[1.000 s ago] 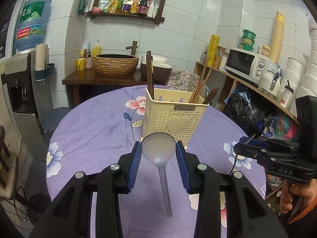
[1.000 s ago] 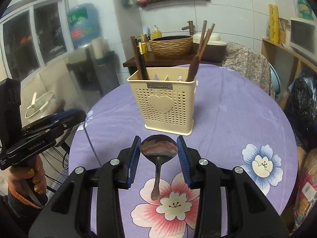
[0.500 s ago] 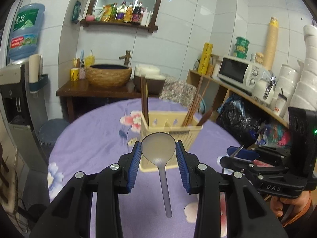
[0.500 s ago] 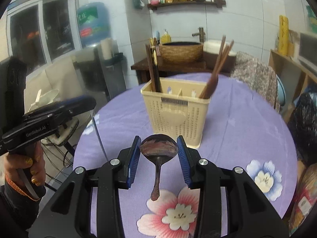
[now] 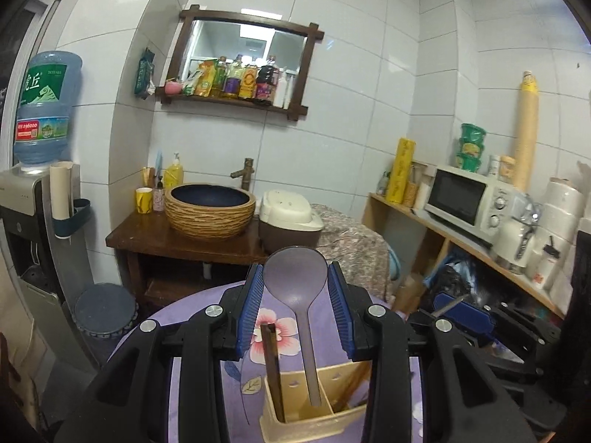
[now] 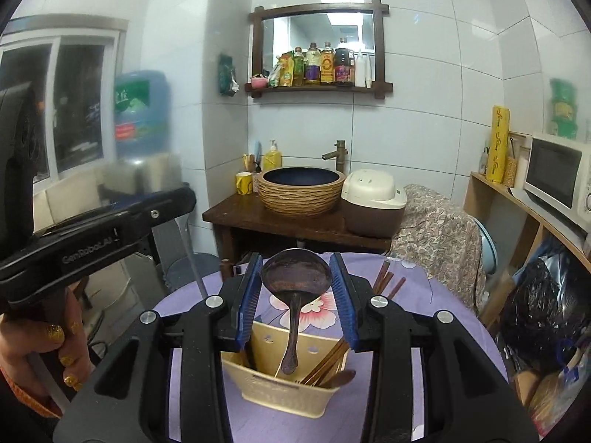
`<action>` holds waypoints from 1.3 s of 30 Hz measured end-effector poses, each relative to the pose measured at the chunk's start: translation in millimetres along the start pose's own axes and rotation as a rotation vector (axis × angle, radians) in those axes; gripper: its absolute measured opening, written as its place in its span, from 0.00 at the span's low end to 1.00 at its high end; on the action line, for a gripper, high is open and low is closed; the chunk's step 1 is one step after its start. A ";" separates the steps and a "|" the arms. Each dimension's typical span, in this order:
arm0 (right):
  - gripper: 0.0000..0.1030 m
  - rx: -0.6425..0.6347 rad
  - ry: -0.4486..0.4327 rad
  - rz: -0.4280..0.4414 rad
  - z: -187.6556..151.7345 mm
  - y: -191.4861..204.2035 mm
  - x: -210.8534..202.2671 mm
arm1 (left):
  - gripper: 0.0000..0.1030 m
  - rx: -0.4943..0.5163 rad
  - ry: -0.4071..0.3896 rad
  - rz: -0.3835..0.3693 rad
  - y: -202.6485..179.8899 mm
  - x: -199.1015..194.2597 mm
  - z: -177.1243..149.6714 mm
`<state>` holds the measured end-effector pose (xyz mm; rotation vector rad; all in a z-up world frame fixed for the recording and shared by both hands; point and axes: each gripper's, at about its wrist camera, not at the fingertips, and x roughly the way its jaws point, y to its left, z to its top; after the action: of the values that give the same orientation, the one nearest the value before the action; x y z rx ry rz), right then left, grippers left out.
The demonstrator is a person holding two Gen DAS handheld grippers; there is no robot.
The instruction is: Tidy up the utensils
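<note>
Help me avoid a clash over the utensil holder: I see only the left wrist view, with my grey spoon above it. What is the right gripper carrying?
Observer: The right gripper is shut on a dark wooden spoon, with its pads on the bowl and the handle hanging down.
Operator: Where is that handle's tip?
Observer: In the right wrist view it hangs over the beige holder, near the middle. I cannot tell whether it is inside a compartment yet.
Operator: Is anything in the holder's right end, behind my gripper?
Observer: Yes, brown chopsticks lean in that end, tilted to the right.
</note>
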<state>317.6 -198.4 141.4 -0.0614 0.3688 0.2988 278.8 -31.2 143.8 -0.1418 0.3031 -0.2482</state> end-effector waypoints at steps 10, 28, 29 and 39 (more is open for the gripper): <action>0.37 -0.100 0.119 -0.024 -56.6 5.6 49.5 | 0.35 0.030 0.094 -0.006 13.8 30.4 -64.9; 0.40 -0.190 0.204 -0.014 -80.5 4.6 55.9 | 0.48 0.063 0.166 -0.026 29.0 34.8 -93.4; 0.45 -0.186 0.193 -0.014 -80.1 4.5 52.1 | 0.55 0.052 0.153 -0.027 32.8 28.1 -91.6; 0.92 -0.117 0.023 0.001 -88.4 12.1 -27.7 | 0.95 -0.016 0.053 0.004 57.6 -38.4 -105.7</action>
<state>258.8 -204.5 69.1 -0.1800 0.3734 0.3205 222.9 23.5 44.5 -0.1508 0.3581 -0.2463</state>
